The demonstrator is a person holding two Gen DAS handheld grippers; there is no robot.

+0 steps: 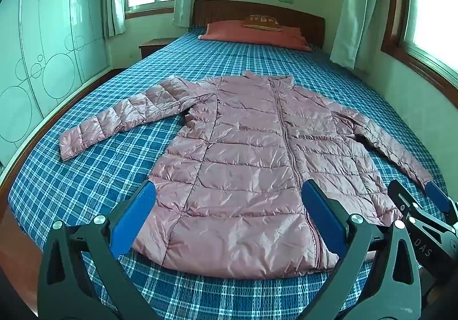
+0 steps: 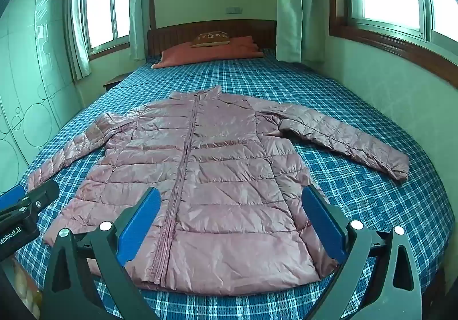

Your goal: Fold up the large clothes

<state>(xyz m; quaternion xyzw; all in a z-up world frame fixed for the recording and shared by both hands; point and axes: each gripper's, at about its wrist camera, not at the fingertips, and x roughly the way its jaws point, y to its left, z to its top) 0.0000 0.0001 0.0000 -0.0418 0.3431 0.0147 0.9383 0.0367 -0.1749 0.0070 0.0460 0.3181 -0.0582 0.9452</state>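
A pink quilted jacket lies flat on the bed, front up and zipped, collar toward the headboard and both sleeves spread outward. Its hem lies near the bed's foot, closest to me. My left gripper is held over the left half of the hem, jaws wide open with nothing between them. My right gripper is held over the right half of the hem, also wide open and holding nothing. Each gripper shows at the edge of the other's view: the right gripper at the right, the left gripper at the left.
A blue plaid sheet covers the bed. A red pillow with a small brown cushion on it lies by the wooden headboard. A wardrobe and a nightstand stand left; a wall runs along the right.
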